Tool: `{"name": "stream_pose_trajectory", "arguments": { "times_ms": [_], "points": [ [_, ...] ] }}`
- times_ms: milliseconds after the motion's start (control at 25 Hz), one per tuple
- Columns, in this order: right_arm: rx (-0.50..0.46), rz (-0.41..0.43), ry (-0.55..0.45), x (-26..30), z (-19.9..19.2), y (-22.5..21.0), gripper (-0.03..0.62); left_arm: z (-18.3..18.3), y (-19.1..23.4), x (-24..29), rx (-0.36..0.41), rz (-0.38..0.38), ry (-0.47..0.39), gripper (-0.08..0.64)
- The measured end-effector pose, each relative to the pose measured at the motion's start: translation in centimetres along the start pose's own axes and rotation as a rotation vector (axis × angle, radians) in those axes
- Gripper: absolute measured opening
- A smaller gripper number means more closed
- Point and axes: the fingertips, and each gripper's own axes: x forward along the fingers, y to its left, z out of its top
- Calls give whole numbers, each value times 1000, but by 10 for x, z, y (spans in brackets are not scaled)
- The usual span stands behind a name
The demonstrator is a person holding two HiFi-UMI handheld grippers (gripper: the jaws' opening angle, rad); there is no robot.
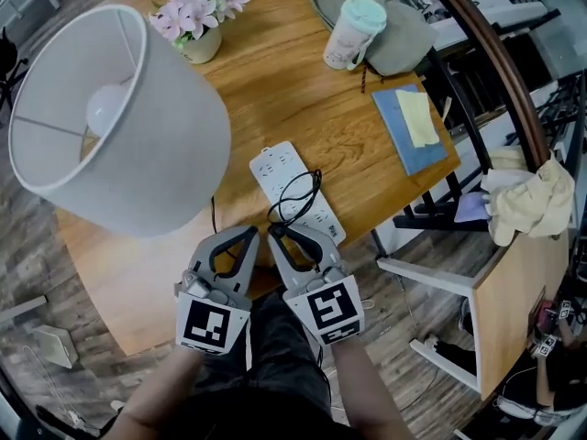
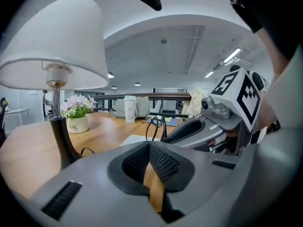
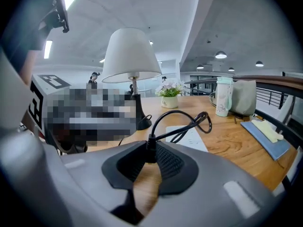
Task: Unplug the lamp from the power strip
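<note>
Head view: at a round wooden table (image 1: pixel 303 90), a person holds two grippers side by side at the bottom centre of the frame, tips pointing toward a white power strip (image 1: pixel 280 168) that lies mid-table. The right gripper (image 1: pixel 278 235) has its jaws pressed together on a black plug (image 3: pixel 150 149), which the right gripper view shows pinched at the very tip of the pads. The plug's cord (image 1: pixel 298 195) rises from the plug and loops over the strip. From that view the plug sits over bare wood just left of the strip rather than on it, though its prongs are hidden by the pads. The left gripper (image 1: pixel 246 236) is just beside the right one; the left gripper view shows its jaws meeting at the tips with nothing between them, only the tabletop showing through the gap below. The lamp (image 1: pixel 119 117), with a wide white shade and a dark stem, fills the upper left of the head view, standing near the table's left edge. Farther back on the table are a flower pot (image 1: pixel 197 21) of pink blooms at the top centre, a pale cup (image 1: pixel 353 30) and a grey bag (image 1: pixel 394 26) at the upper right, and a blue notebook (image 1: pixel 408 131) near the right edge
</note>
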Motion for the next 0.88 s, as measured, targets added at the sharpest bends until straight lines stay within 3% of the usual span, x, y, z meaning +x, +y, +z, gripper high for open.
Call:
{"name": "stream_pose_trajectory", "arguments": {
  "times_ms": [240,600,880],
  "points": [
    [-51,-17,52,4,-2,7,104,1,5,-6,-3,-7,-11,-5],
    [-6,-74,96,-7,-3,3,167,6,0,-13,5,-35,-30,-5],
    [-4,-126,49,-23,12,6,173,18,-11,-18,15,-83,-69,-5]
  ]
}}
